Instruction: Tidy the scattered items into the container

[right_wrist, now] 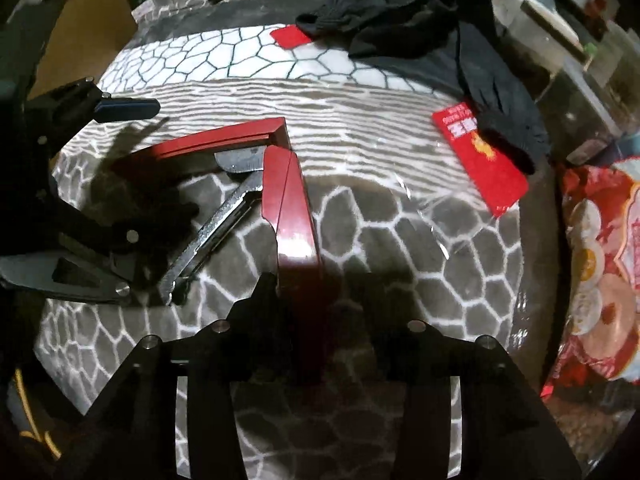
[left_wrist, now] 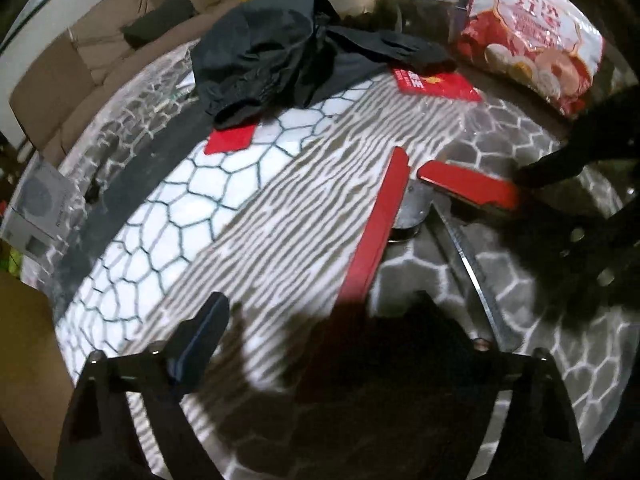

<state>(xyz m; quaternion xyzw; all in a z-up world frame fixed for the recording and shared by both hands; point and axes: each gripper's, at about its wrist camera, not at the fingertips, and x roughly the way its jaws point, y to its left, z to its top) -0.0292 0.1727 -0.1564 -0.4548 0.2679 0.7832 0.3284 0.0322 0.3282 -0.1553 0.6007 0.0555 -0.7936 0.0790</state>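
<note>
My table [right_wrist: 360,216] wears a patterned cover under clear plastic: white honeycomb cells, a grey wavy band, then grey cells. On it lie red-handled shears [right_wrist: 280,184] splayed open near the middle, a red envelope [right_wrist: 480,168] partly under a black garment [left_wrist: 288,52], a red card [left_wrist: 230,140] peeking from the garment's other edge, and a red snack bag [left_wrist: 536,44] at the edge

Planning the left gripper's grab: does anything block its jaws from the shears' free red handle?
Nothing visible does. The left gripper is open, and the free red handle lies bare on the tablecloth before it; the right gripper is at the other handle.
</note>
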